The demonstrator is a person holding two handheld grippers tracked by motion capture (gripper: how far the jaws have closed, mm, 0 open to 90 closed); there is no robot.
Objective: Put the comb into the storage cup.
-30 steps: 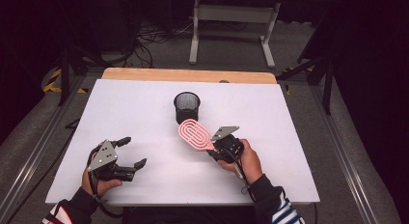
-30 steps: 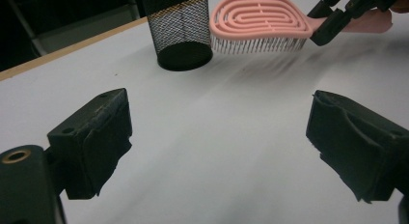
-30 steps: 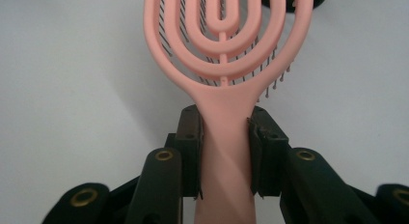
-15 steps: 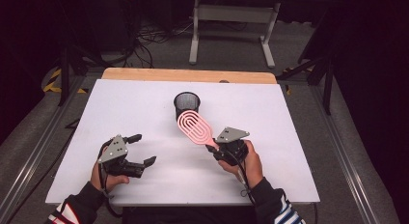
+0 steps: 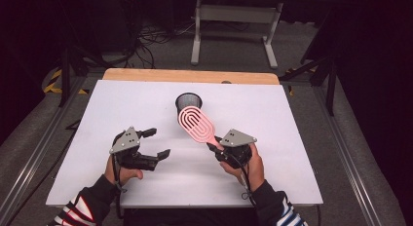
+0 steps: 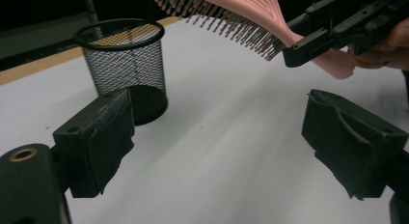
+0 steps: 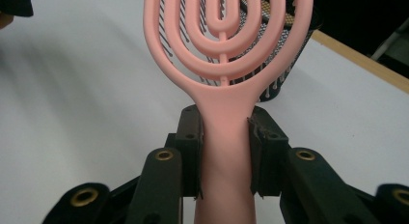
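A pink vented hairbrush (image 5: pixel 196 123) (image 7: pixel 225 103) is held by its handle in my right gripper (image 5: pixel 216 148) (image 7: pixel 225 151), which is shut on it. The brush head slants up towards a black mesh cup (image 5: pixel 189 102) (image 7: pixel 288 50) standing upright mid-table. In the left gripper view the brush (image 6: pixel 241 7) hangs with its bristles down, to the right of the cup (image 6: pixel 126 60). My left gripper (image 5: pixel 157 143) (image 6: pixel 224 147) is open at the left. It points towards the brush and its jaws have just closed a little, with nothing between them.
The white tabletop (image 5: pixel 292 138) has a wooden strip (image 5: pixel 195 76) along its far edge. Beyond it stand a metal frame (image 5: pixel 234 21) and cables on the floor.
My left gripper has moved right and a little forward, towards the table's middle. The right gripper has lifted the brush head slightly nearer the cup.
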